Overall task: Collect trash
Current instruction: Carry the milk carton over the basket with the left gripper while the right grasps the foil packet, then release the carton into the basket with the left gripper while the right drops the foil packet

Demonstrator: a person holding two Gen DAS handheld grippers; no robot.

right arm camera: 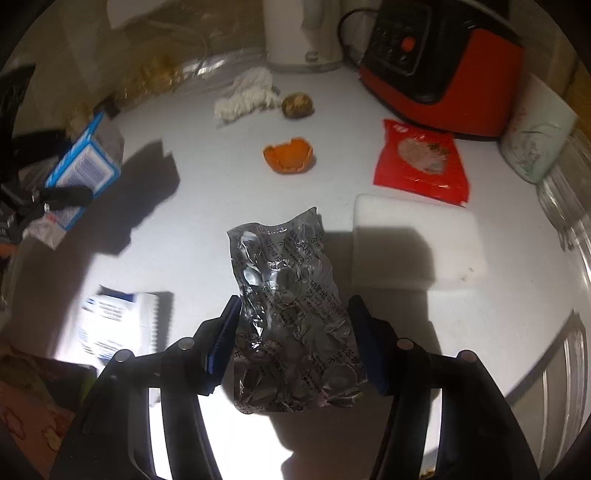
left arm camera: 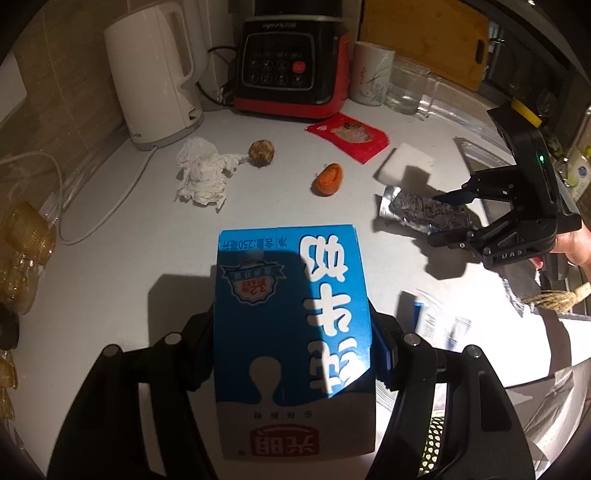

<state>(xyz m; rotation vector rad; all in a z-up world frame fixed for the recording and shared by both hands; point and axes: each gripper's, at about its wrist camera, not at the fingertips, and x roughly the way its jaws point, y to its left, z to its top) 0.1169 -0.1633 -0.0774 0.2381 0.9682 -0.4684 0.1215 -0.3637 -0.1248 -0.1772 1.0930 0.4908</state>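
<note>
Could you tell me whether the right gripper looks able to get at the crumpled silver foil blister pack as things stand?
Probably yes: the right gripper is open, its fingers either side of the crumpled silver foil blister pack, with nothing between them.

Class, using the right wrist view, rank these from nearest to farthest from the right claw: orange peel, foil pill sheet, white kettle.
1. Foil pill sheet: between the right claw's open fingers.
2. Orange peel: mid-counter, straight ahead.
3. White kettle: at the back wall, farthest.

The milk carton (left arm camera: 291, 332) is showing blue with white lettering. The foil wrapper (right arm camera: 291, 314) is gleaming silver, while the snack packet (right arm camera: 421, 162) is glowing red beside orange peel (right arm camera: 288, 155).
</note>
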